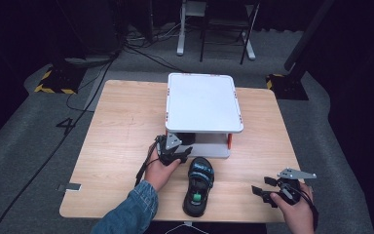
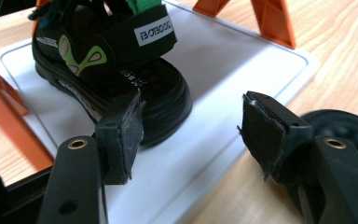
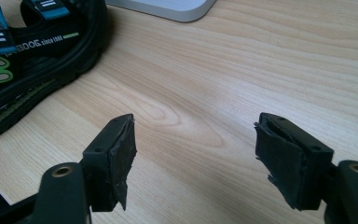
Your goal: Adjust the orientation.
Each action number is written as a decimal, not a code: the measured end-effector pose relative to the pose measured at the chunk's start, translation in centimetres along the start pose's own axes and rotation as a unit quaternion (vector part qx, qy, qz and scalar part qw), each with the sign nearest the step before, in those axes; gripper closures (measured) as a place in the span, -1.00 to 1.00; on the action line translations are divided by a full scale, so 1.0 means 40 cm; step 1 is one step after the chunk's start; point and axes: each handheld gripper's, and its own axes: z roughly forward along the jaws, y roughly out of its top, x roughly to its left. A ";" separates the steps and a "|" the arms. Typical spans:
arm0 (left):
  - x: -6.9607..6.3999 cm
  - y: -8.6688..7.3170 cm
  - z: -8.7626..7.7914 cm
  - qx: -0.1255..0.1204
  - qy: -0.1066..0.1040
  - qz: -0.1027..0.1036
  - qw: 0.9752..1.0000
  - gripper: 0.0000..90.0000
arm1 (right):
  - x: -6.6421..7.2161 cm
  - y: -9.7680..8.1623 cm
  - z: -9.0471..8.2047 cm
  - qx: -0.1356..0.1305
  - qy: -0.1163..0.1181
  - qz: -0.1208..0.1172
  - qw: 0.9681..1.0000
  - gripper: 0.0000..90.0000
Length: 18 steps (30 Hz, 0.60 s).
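Observation:
A black sandal (image 2: 107,70) with green and grey markings stands on the white lower tray (image 2: 242,79) of a two-level rack (image 1: 202,102) with orange legs. My left gripper (image 2: 191,133) is open at that tray's front edge, its left pad (image 2: 128,135) just beside the sandal's end and nothing between the pads. In the high view the left gripper (image 1: 181,155) sits at the rack's front left. A second black sandal (image 1: 199,185) with blue straps lies on the table in front of the rack. My right gripper (image 1: 260,191) hovers open near the table's front right, holding nothing.
The wooden table (image 1: 121,126) has bare room left of the rack and around the right gripper (image 3: 196,154). In the right gripper view the second sandal (image 3: 28,56) lies at the upper left and a tray corner (image 3: 177,9) at the top. Cables and stands fill the floor behind.

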 end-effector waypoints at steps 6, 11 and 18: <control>-0.029 -0.023 -0.051 0.018 -0.009 -0.003 1.000 -0.23 | 0.009 0.020 0.005 -0.006 0.007 -0.008 1.000 -0.35; -0.048 -0.039 -0.122 0.001 0.002 -0.008 1.000 -0.29 | 0.017 0.034 0.006 -0.013 0.011 -0.017 1.000 -0.35; -0.058 -0.047 -0.234 -0.012 0.023 -0.018 0.999 -0.31 | 0.039 0.055 0.007 -0.025 0.019 -0.030 0.999 -0.36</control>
